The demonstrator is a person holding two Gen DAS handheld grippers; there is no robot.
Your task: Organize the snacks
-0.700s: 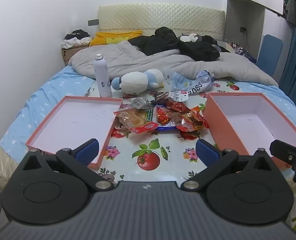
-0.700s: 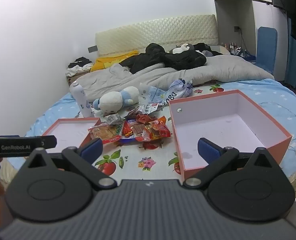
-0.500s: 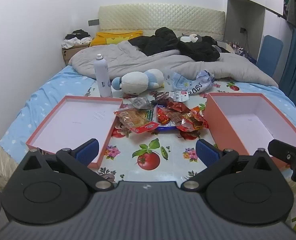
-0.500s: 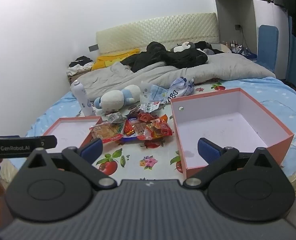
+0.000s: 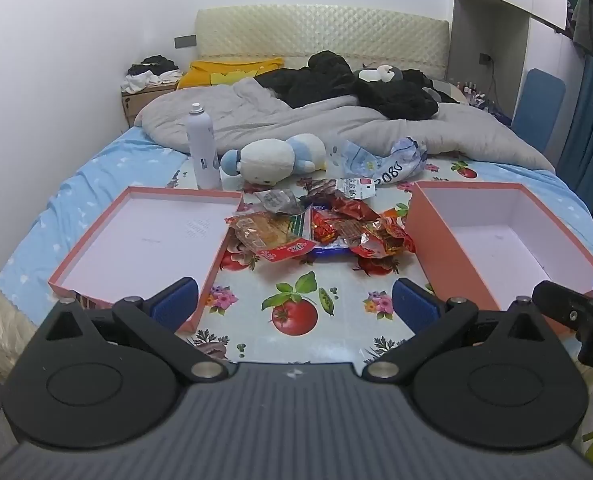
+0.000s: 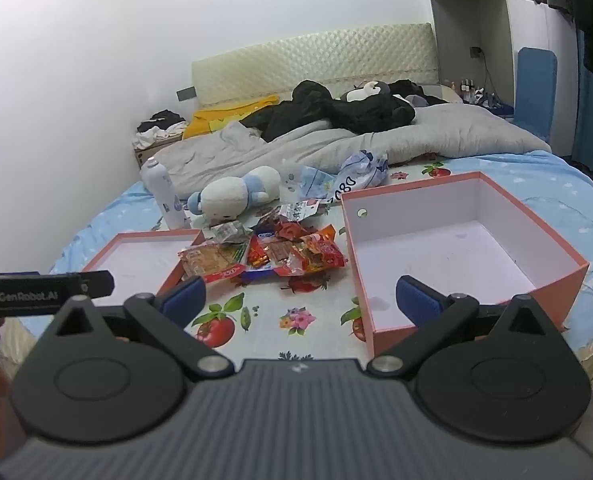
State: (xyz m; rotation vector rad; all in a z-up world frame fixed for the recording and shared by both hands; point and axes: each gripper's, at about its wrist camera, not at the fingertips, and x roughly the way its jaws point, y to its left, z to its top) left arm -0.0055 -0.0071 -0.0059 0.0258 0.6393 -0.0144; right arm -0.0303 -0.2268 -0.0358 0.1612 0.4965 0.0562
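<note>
Snacks (image 5: pixel 316 228) heaped between shallow lid (image 5: pixel 144 240) and deep box (image 5: pixel 496 236); left gripper (image 5: pixel 294 304), right gripper (image 6: pixel 300 296) spread wide, holding nothing.

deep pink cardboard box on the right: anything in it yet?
Empty. The deep pink cardboard box shows only bare white floor and walls; the snack packets lie piled on the cloth beside it.
</note>
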